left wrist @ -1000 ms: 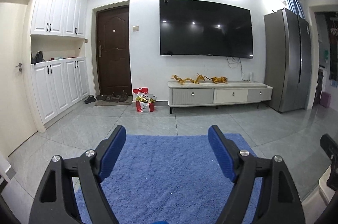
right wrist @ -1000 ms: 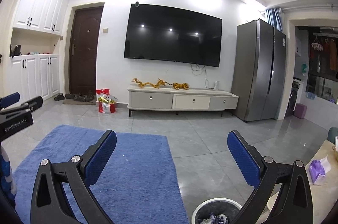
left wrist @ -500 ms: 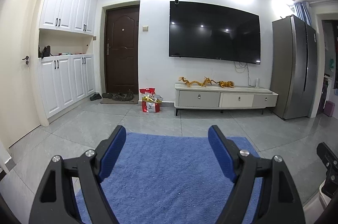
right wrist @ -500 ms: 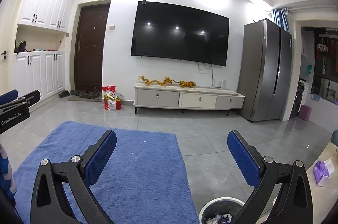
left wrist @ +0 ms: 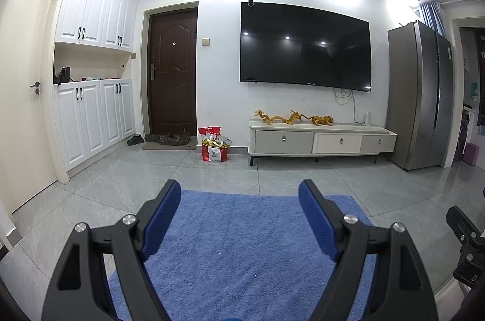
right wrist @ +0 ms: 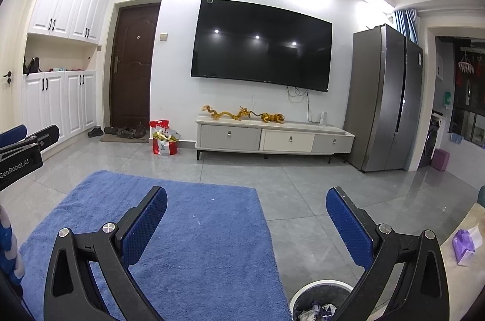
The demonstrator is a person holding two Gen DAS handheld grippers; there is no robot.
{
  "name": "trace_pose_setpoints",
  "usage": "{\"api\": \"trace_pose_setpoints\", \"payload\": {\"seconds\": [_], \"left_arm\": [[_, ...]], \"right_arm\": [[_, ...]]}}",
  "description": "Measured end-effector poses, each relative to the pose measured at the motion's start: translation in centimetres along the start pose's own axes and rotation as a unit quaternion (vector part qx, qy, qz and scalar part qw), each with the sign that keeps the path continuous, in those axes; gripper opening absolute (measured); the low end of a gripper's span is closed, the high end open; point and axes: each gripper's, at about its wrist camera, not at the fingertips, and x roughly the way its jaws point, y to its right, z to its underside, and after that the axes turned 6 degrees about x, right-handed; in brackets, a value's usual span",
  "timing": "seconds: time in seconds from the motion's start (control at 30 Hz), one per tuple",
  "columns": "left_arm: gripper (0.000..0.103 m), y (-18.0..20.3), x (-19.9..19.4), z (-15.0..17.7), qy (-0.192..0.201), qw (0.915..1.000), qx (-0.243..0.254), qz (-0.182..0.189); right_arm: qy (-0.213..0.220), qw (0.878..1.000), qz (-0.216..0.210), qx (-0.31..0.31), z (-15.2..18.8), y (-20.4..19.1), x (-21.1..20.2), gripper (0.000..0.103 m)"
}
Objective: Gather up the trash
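Two grippers are in my feeds, both held above the floor and facing the TV wall. The left gripper [left wrist: 239,193] has its blue pads spread apart with nothing between them; below it I see only the blue rug [left wrist: 242,245]. The right gripper [right wrist: 247,199] is likewise spread wide and carries nothing.

Trash location: in the right wrist view, a trash bin [right wrist: 318,287] with a white rim and dark liner sits at the lower edge, on the grey tile just beside the rug's right border. I can see crumpled scraps [right wrist: 315,312] inside it. The bin lies below the right finger of the right gripper, partly cut off by the frame.

At the far right of the same view I read a pale table edge [right wrist: 473,218] bearing a purple tissue pack [right wrist: 463,245].

Background reference: a wall-mounted television [left wrist: 306,48], a low TV cabinet [left wrist: 321,139] with golden figurines [left wrist: 291,118], a red and white bag [left wrist: 215,145] on the floor near the brown door [left wrist: 172,69], and a grey refrigerator [left wrist: 421,96]
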Motion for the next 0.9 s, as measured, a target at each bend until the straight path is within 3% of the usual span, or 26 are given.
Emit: {"api": "trace_pose_setpoints", "payload": {"seconds": [0.9], "left_arm": [[0.079, 0.2, -0.1, 0.0, 0.002, 1.0, 0.009, 0.003]], "right_arm": [[-0.011, 1.0, 0.008, 0.018, 0.6, 0.7, 0.6, 0.103]]}}
